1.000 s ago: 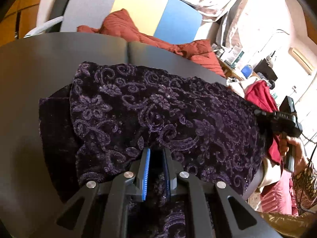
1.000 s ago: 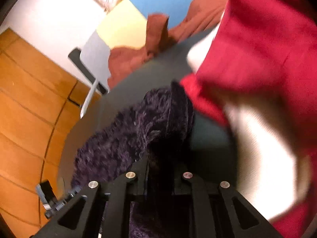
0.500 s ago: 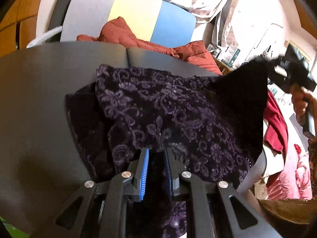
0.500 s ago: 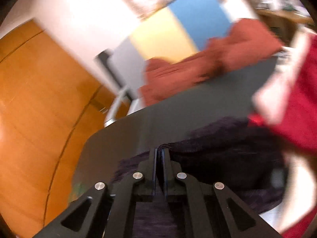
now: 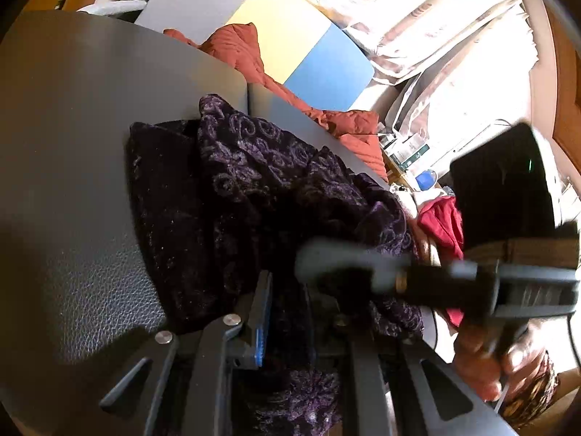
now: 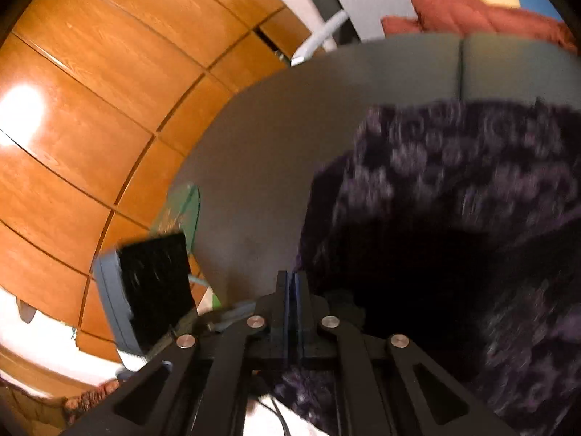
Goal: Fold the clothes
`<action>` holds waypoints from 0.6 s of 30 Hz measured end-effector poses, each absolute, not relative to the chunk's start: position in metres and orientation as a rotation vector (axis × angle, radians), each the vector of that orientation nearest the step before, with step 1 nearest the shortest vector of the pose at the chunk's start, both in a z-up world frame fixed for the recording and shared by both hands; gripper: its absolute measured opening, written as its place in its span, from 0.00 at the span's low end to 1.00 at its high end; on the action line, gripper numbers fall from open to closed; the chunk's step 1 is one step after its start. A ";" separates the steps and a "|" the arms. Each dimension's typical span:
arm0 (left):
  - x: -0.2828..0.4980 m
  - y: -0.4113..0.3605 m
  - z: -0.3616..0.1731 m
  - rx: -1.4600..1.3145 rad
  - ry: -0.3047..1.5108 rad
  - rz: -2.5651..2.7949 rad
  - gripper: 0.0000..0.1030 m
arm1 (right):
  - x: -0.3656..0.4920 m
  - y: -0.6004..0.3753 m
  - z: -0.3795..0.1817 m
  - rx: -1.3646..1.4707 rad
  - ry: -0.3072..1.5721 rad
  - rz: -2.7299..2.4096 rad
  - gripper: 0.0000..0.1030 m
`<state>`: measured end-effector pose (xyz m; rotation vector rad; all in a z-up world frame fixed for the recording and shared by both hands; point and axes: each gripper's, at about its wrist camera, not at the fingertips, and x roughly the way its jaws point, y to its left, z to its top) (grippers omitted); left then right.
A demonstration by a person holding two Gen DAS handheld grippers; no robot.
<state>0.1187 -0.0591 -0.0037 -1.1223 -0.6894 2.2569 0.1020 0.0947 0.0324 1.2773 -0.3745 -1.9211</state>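
A dark purple velvet garment with a swirl pattern lies bunched on the grey table. At the near edge, my left gripper is shut on a fold of it, with cloth filling the gap beside the blue pad. The blurred body of the right gripper unit reaches in from the right just above the cloth, held by a hand. In the right wrist view my right gripper is pressed shut on a thin edge of the garment, which hangs to its right and behind the fingers.
A chair with grey, yellow and blue panels stands behind the table, with a rust quilted cloth on it. A red garment lies off the right edge. Wood panelling lies beyond the table's rounded edge.
The right gripper has swept from the right side across towards the left gripper, carrying the garment's edge over the rest. The garment now lies narrower and doubled. The left gripper shifted slightly and rolled.
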 end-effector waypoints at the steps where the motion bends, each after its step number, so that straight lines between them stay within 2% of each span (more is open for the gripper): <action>1: 0.119 -0.059 -0.004 -1.118 -0.694 2.257 0.15 | 0.107 0.102 0.033 1.266 -0.384 -1.934 0.14; 3: 0.118 -0.061 -0.004 -1.117 -0.723 2.248 0.15 | 0.115 0.125 0.041 1.219 -0.426 -1.995 0.44; 4: 0.117 -0.062 -0.004 -1.111 -0.743 2.243 0.16 | 0.119 0.141 0.046 1.182 -0.458 -2.041 0.47; 8: 0.115 -0.062 0.010 -1.060 -0.774 2.242 0.22 | 0.140 0.213 0.054 1.102 -0.579 -2.220 0.49; 12: 0.113 -0.050 0.034 -0.991 -0.743 2.258 0.30 | 0.149 0.252 0.043 1.148 -0.572 -2.335 0.49; 15: 0.105 -0.034 0.053 -0.952 -0.675 2.271 0.36 | 0.158 0.269 0.037 1.152 -0.586 -2.347 0.49; 18: 0.092 -0.019 0.064 -0.982 -0.532 2.306 0.37 | 0.157 0.276 0.028 1.141 -0.643 -2.319 0.49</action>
